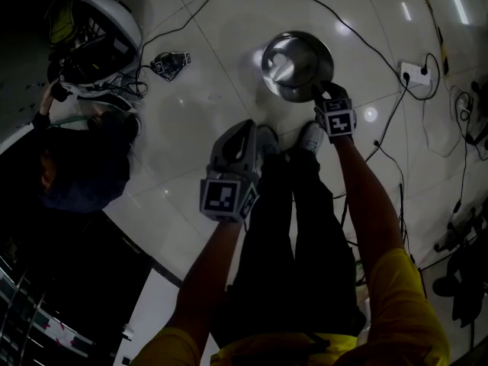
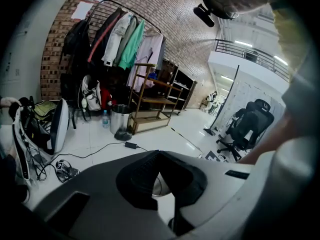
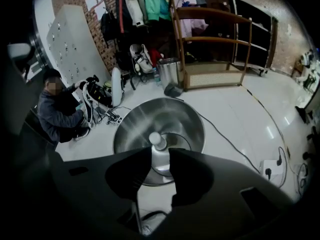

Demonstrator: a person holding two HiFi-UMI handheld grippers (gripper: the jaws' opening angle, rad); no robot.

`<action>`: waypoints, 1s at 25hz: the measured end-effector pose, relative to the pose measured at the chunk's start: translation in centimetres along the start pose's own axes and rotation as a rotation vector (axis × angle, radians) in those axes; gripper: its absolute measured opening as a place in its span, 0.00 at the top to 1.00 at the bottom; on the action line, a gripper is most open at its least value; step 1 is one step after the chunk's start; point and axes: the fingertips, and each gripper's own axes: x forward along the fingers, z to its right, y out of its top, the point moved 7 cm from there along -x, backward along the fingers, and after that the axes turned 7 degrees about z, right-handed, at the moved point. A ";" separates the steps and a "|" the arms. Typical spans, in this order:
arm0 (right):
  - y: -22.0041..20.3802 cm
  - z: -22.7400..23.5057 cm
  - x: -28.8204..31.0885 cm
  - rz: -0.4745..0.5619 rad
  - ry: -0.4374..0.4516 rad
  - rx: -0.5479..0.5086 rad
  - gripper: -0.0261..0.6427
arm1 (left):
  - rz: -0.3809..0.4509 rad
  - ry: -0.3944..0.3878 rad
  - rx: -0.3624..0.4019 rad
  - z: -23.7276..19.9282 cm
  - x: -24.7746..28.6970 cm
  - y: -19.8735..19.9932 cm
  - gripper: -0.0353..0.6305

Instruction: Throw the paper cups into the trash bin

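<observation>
The right gripper [image 3: 156,153] hung over the bin [image 3: 185,124], which stood on the floor [image 1: 213,75]. Its fingers stood wide apart. A cup [image 3: 159,160] was between their tips, with its narrow end pointing down into the mouth of the bin, and the pads did not seem to press it. The left gripper [image 2: 159,153] was beside, away from the bin, with its fingers closed tip to tip on nothing.

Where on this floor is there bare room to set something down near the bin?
Bare tile lies left of the trash bin, between it and the small device. Right of the bin, cables and a power strip crowd the floor.
</observation>
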 end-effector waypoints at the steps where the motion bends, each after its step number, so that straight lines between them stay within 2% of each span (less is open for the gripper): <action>1: -0.1 0.3 -0.1 0.022 -0.003 0.012 0.78 | -0.017 0.001 -0.001 0.1 0.1 -0.2 0.94; 3: 0.5 0.7 -0.6 0.067 -0.009 0.016 0.79 | -0.033 0.002 0.003 0.3 0.4 -0.3 0.94; 7: 3.3 0.6 -4.2 0.183 -0.027 0.031 0.82 | 0.004 0.009 0.013 1.0 1.3 0.0 0.94; 8: 4.4 0.1 -5.9 0.236 -0.023 0.034 0.88 | 0.002 0.011 0.016 1.0 1.4 -0.1 0.94; 10: 6.6 -1.2 -9.4 0.340 -0.009 0.036 0.88 | -0.019 0.014 0.024 1.1 1.8 -0.7 0.94; 11: 7.4 -1.7 -10.9 0.381 -0.006 0.042 0.94 | -0.035 0.015 0.032 1.1 2.2 -1.0 0.94; 13: 8.4 -2.4 -13.1 0.434 -0.008 0.064 0.95 | -0.069 0.018 0.045 1.1 3.1 -2.0 0.94; 17: 9.0 -3.4 -14.8 0.487 -0.017 0.091 0.95 | -0.093 0.020 0.022 1.2 4.7 -3.4 0.94; 25: 9.1 -3.5 -15.7 0.525 -0.041 0.102 0.96 | -0.120 0.013 0.040 1.6 6.2 -3.8 0.94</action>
